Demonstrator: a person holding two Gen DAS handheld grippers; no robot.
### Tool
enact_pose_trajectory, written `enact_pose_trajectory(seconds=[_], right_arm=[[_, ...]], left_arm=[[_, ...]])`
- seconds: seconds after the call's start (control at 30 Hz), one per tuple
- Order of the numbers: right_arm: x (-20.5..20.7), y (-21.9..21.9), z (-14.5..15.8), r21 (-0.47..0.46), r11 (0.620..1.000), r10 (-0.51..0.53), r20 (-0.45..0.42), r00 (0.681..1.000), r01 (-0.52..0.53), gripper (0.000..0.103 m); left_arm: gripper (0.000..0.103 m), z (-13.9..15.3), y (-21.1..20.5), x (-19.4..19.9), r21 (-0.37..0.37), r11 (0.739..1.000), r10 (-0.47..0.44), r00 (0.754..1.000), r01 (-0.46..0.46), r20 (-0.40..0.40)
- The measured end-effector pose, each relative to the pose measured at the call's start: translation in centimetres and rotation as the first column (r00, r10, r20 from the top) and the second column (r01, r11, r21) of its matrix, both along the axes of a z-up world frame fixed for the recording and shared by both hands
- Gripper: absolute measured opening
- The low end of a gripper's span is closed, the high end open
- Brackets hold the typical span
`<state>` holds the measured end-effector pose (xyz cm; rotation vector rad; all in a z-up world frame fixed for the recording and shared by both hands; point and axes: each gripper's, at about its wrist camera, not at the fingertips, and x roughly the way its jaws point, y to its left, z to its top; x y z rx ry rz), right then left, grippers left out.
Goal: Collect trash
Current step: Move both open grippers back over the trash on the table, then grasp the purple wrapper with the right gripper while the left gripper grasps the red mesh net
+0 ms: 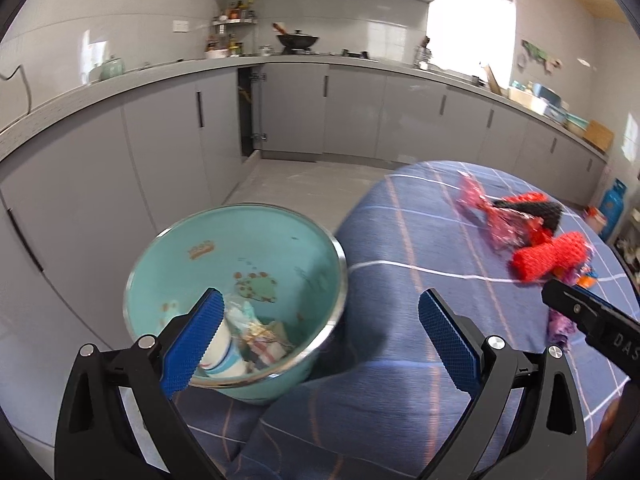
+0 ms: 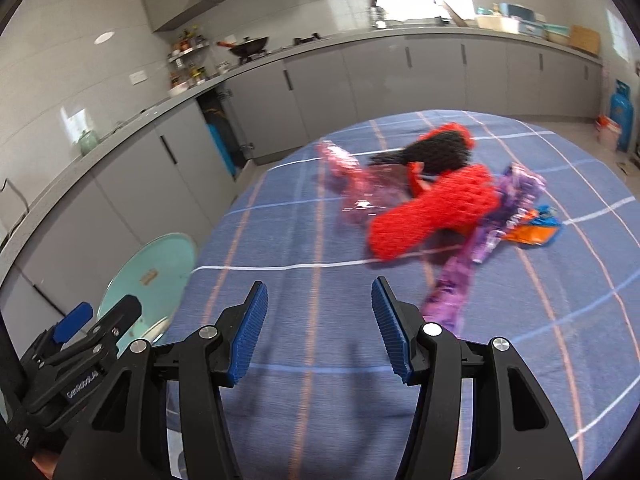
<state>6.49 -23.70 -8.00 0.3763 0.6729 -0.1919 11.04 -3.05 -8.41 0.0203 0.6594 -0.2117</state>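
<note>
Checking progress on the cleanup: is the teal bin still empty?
No: the teal bin already holds a paper cup and crumpled wrappers at its bottom, seen from the left wrist.

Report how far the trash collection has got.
Done: the teal bin beside the table already holds a paper cup and crumpled wrappers. In hand: nothing; the left tool and right tool both stand open and empty. Left: the red mesh piece, black mesh piece, pink wrapper, purple wrapper and orange wrapper lie on the blue tablecloth.
</note>
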Motion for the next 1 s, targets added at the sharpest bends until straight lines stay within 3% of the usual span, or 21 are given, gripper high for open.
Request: enact_pose_trajectory(seconds=[0.63,0.83,1.0], right_arm=[[-4.8,-8.3,-1.3,0.07,0.986,-0.153,-0.018,0.988,0.154,0.054],[-3.3,-9.2,-1.6,0.08,0.985,-0.148,-0.044,0.988,0.151,0.051],[-0.4,-9.8,-2.6,0.155,0.98,-0.114,-0.095,0.989,0.128,0.04]], left_arm=[[0.095,0.3,-8.1,-1.3,0.027,0.988,-0.154,0.988,0.154,-0.018],[0.095,0.0,-9.9,-1.0,0.054,0.979,-0.197,0.98,0.198,-0.024],[0.095,0.1,-10.4,-0.2,0.063,0.975,-0.213,0.977,0.214,-0.021]])
